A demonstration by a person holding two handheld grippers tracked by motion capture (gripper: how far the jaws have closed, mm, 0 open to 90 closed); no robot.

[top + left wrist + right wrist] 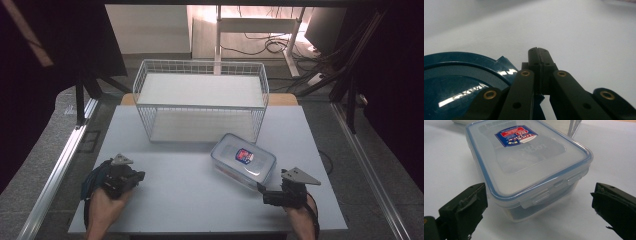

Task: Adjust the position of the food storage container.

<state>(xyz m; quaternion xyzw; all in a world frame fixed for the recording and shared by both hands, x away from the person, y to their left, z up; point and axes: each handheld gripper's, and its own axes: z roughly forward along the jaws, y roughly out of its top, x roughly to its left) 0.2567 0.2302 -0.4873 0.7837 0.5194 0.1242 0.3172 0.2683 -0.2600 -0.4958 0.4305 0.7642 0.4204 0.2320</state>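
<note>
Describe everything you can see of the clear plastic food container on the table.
The food container is a rectangular box of clear plastic with a lid rimmed by a blue seal. A red, white and blue label sits on the lid. The lid is on and its end clip lies folded down. It rests flat on the white table, set diagonally, in front of the wire basket. The right hand-held gripper points at its near end, jaws open, not touching.

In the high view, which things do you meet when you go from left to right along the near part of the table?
left claw → clear plastic container → right claw
</note>
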